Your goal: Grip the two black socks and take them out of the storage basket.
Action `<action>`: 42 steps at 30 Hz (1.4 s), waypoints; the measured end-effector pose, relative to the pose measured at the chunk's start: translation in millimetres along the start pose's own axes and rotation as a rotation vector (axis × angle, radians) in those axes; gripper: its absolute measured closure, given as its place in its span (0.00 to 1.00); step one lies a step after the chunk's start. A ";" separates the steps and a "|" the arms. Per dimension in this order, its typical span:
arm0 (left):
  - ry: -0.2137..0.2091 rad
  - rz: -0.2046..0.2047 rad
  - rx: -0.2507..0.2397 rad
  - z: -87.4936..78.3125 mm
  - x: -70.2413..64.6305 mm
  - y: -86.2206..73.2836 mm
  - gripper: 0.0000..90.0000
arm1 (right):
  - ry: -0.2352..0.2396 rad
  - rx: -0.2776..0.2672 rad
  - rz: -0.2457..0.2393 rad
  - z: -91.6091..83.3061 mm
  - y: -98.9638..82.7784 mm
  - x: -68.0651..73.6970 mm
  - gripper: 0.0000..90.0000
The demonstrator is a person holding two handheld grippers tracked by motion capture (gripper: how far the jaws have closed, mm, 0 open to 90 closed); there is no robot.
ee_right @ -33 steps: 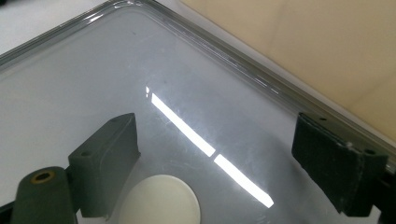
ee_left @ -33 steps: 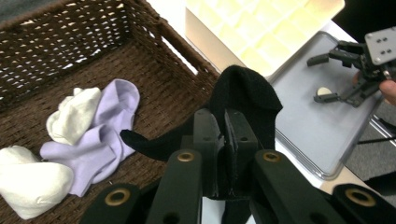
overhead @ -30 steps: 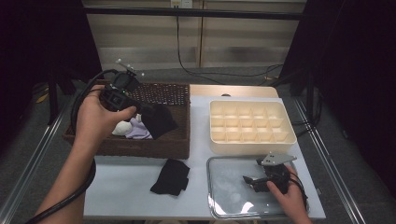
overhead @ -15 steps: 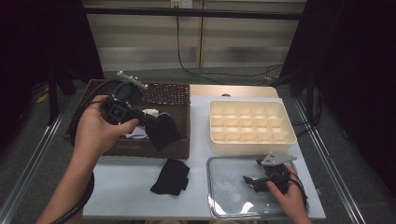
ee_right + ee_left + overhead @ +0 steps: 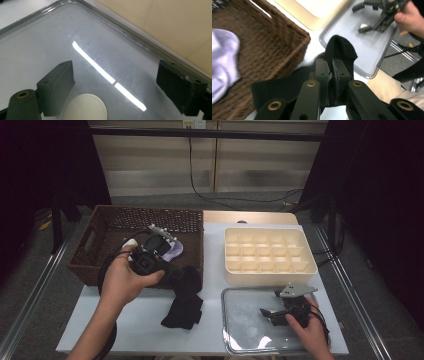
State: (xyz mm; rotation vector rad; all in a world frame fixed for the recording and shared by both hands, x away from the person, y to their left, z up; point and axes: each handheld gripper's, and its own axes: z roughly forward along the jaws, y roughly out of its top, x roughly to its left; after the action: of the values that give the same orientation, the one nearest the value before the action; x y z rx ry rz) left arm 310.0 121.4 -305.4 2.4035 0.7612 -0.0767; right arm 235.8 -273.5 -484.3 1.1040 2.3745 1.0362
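**Black sock pinched and hanging over the basket's edge**

While the black sock [image 5: 340, 48] hangs pinched between the nearly closed jaws of the left gripper [image 5: 150, 260], its loose end trails past the front corner of the brown wicker basket [image 5: 107, 227] toward a second dark sock [image 5: 184, 307] on the white table [image 5: 130, 320]. My worry: the cloth could snag on the wicker or slip from so narrow a bite. Further right, the right gripper [image 5: 125, 87] rests wide open and empty on the clear lid [image 5: 245, 320], before the cream divided box [image 5: 270, 255]. Beyond lie grey floor and dark curtains.
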 end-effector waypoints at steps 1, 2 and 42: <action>-0.012 -0.009 0.004 6.5 0.0 -1.9 0.94 | 0.000 0.000 0.000 0.0 0.0 0.1 0.16; -0.016 -0.011 0.011 12.6 0.7 -3.7 0.94 | 0.000 0.000 0.000 0.0 0.0 0.1 0.16; 0.183 -0.119 -0.052 77.1 41.0 -94.4 0.48 | -0.005 -0.001 -0.002 -0.2 -0.1 0.4 0.16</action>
State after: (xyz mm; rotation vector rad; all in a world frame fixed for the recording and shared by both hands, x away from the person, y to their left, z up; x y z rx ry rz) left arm 302.7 159.5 -428.0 2.3366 0.9779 0.1159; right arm 235.4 -273.3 -484.3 1.1028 2.3707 1.0325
